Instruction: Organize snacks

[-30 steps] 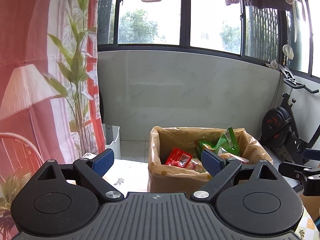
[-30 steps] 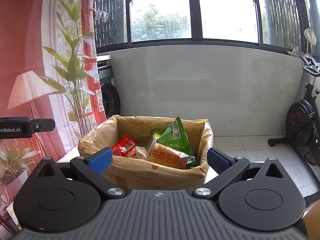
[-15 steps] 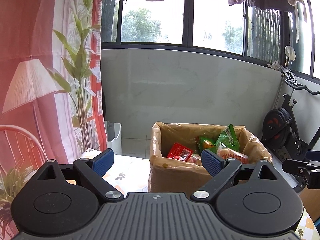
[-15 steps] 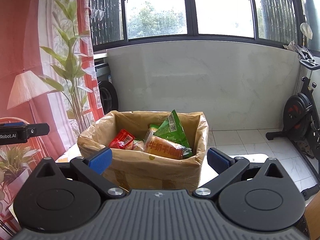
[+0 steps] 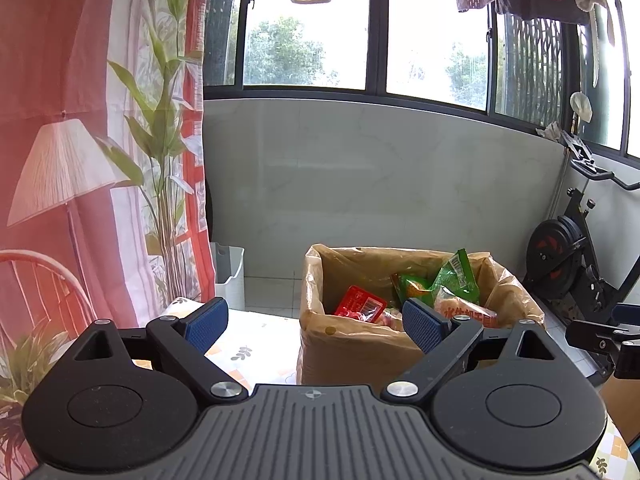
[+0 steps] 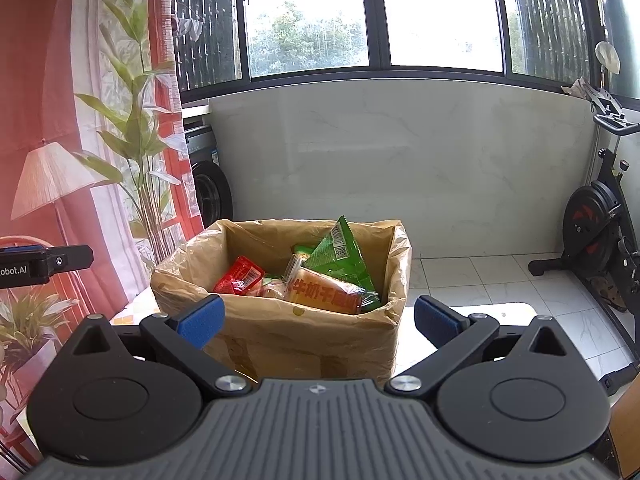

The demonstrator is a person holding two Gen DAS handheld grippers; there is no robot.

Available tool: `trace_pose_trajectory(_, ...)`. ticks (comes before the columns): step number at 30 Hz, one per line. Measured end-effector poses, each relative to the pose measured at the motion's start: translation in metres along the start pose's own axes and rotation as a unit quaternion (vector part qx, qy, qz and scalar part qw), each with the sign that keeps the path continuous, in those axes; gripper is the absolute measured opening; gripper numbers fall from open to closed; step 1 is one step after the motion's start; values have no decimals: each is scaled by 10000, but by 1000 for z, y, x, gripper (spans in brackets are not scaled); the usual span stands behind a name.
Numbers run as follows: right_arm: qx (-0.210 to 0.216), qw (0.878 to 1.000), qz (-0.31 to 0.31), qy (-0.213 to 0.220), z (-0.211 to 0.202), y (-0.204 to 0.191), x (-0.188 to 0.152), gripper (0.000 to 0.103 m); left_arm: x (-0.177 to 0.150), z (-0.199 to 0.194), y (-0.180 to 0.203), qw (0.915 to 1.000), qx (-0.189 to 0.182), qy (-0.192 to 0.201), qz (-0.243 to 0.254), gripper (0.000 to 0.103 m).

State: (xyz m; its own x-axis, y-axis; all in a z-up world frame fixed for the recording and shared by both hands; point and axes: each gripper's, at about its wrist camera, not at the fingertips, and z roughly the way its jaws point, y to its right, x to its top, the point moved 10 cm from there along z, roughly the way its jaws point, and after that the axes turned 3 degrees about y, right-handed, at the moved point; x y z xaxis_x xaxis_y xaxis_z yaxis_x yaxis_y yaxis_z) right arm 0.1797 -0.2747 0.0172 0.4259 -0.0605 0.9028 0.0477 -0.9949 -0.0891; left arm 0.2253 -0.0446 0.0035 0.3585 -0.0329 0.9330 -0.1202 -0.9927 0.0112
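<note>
A: Status, near field: your left gripper (image 5: 316, 326) and right gripper (image 6: 316, 320) both have fingers spread wide, gripping nothing.

B: Snacks?

A: Mid-frame, all inside the lined cardboard box (image 6: 304, 340): red packet (image 6: 239, 276), orange bread pack (image 6: 326, 295), green bag (image 6: 340, 256). Exercise bike (image 6: 600, 232) far right.

Cardboard box (image 6: 312, 344) w/ glossy plastic liner; shiny foil snack packs (image 6: 340, 258)
</note>
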Motion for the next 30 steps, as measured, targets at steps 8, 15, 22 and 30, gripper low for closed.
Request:
trace_pose_trajectory(8,-4,10000,-4,-6,0,1,0,103,-1,0,1,10000,4,-13,8,95)
trace_pose_trajectory(15,-2,10000,-1,-7,0,1,-1,103,-1,0,1,10000,16,-18,11,95)
trace_pose_trajectory(22,3,10000,-5,-16,1,1,-2,103,-2,-1,1,10000,16,-13,13,95)
trace_pose_trajectory(30,8,10000,1,-19,1,1,-2,103,-1,-2,0,10000,-5,28,31,95)
